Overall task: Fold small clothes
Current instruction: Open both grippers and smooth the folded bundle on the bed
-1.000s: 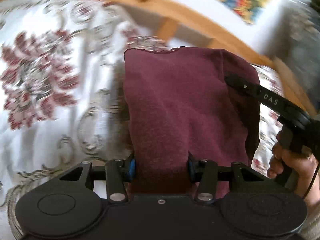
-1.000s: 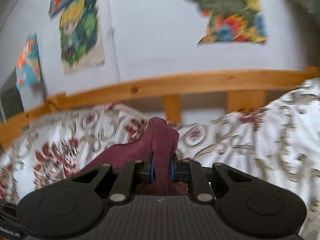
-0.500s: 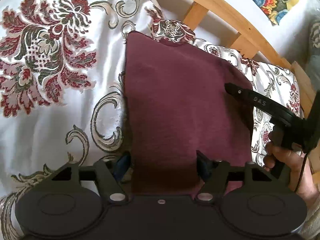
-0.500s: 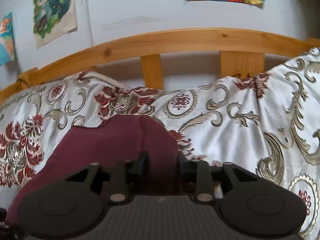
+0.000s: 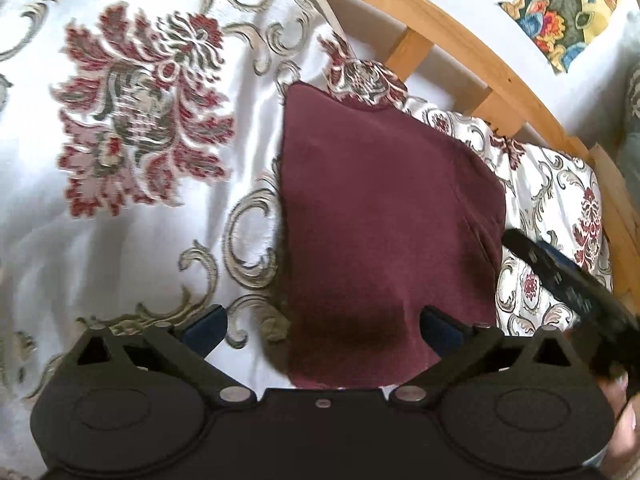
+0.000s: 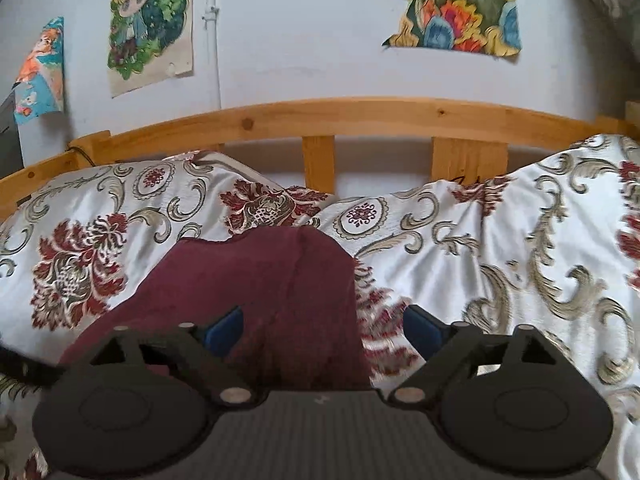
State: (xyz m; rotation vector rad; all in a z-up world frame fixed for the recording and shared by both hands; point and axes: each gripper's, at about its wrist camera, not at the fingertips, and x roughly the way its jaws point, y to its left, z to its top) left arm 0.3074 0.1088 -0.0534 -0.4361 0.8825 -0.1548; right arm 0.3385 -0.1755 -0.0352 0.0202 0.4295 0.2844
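My left claw and right claw are just opening wide, gripping nothing; the folded maroon knit garment is lying free on the floral white bedspread.

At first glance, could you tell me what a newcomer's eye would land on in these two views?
The maroon cloth draws the eye first: a dark slab lying flat on the white bedspread with its red and gold floral scrolls. Next come the left gripper and right gripper, both open over the cloth's near edge, their jaws having just been opening. Behind, a wooden bed rail runs beneath colourful posters on the pale wall.
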